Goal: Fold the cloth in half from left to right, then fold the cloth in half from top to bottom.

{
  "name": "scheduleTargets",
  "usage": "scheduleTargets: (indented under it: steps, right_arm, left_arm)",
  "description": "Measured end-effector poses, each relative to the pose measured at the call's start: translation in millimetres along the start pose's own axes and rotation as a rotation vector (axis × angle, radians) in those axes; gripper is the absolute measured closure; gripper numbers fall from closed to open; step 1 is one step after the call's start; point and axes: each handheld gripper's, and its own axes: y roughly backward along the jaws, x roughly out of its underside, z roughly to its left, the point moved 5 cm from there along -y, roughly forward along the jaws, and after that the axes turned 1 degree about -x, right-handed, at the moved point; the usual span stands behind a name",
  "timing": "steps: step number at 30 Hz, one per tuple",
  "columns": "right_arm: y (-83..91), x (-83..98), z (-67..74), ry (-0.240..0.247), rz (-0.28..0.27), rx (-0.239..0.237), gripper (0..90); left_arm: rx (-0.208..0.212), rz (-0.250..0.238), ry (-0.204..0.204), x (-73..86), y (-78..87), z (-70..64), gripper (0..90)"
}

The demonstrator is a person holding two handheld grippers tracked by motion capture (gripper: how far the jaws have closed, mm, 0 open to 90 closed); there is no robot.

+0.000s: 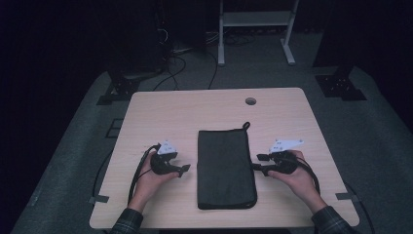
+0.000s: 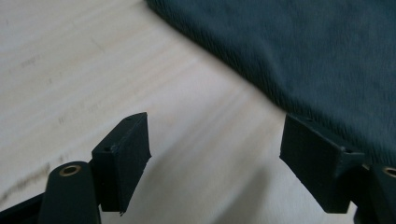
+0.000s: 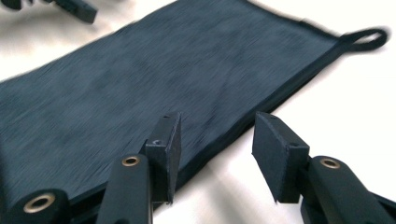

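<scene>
Fingers of left gripper (image 1: 183,170) spread over bare counter (image 1: 160,117), just left of the folded dark cloth (image 1: 226,168) lying mid-counter toward the near edge. Right gripper (image 1: 258,162) spread, astride its right hem, not pinching. Judged: regrasp; next, close on both long edges.

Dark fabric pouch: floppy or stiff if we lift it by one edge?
The dark fabric pouch is probably floppy: it lies flat and thin on the table, with a woven cloth texture, so it would likely sag from one edge. It looks light and unlikely to roll. Its corner loop seems soft too.
</scene>
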Motion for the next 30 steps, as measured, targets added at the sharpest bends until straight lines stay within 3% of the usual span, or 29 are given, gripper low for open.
scheduleTargets:
  steps: [10, 18, 25, 30]
  right_arm:
    - [-32.6, -27.2, -36.2, -0.035, 0.004, 0.043, 47.6]
    - [-60.6, -43.4, -65.8, -0.051, 0.007, 0.078, 45.2]
    - [-79.8, -54.3, -82.1, -0.054, 0.008, 0.068, 44.3]
    - [-91.2, -55.9, -88.4, -0.035, 0.036, 0.064, 43.6]
  left_arm:
    - [-0.014, -0.035, 0.004, -36.9, -21.0, 19.3, 36.1]
    - [-0.028, -0.031, 0.012, -59.3, -46.8, 33.2, 36.5]
    - [-0.032, -0.026, 0.019, -76.7, -67.6, 46.8, 37.8]
    - [-0.030, 0.006, -0.007, -78.8, -83.7, 49.6, 37.7]
